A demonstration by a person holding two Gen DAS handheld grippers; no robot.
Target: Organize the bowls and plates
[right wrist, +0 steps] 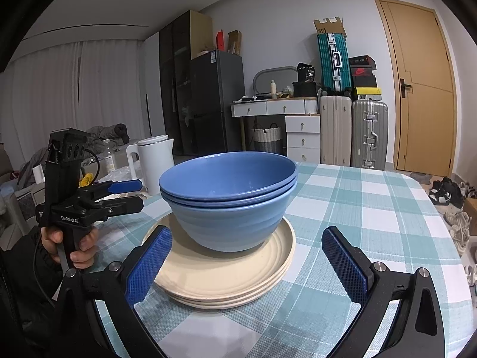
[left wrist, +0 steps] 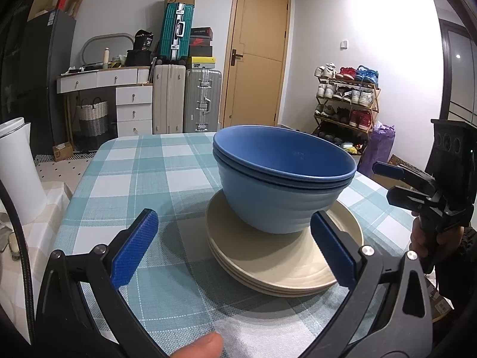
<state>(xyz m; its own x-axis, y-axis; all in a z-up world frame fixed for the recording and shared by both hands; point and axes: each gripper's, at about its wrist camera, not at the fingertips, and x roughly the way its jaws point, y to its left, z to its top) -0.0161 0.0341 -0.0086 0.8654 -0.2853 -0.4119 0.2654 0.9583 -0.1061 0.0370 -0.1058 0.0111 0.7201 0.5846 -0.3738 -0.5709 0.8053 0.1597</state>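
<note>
Nested blue bowls (left wrist: 283,176) (right wrist: 229,197) stand upright on a stack of cream plates (left wrist: 286,262) (right wrist: 223,271) in the middle of the checked tablecloth. My left gripper (left wrist: 235,247) is open a little in front of the stack, its right fingertip close to the bowls' base and its left finger off to the side. My right gripper (right wrist: 247,265) is open too, with its left finger beside the plates' rim and nothing between the pads. Each view shows the other gripper, hand-held, at the side: the right gripper (left wrist: 383,182) and the left gripper (right wrist: 140,194).
The table (left wrist: 143,164) (right wrist: 372,208) has rounded far corners. A white kettle (left wrist: 18,176) (right wrist: 155,164) stands beside the table on the left. Suitcases (left wrist: 184,101), a white dresser (right wrist: 298,125), a shoe rack (left wrist: 345,101) and a wooden door (right wrist: 423,89) line the far wall.
</note>
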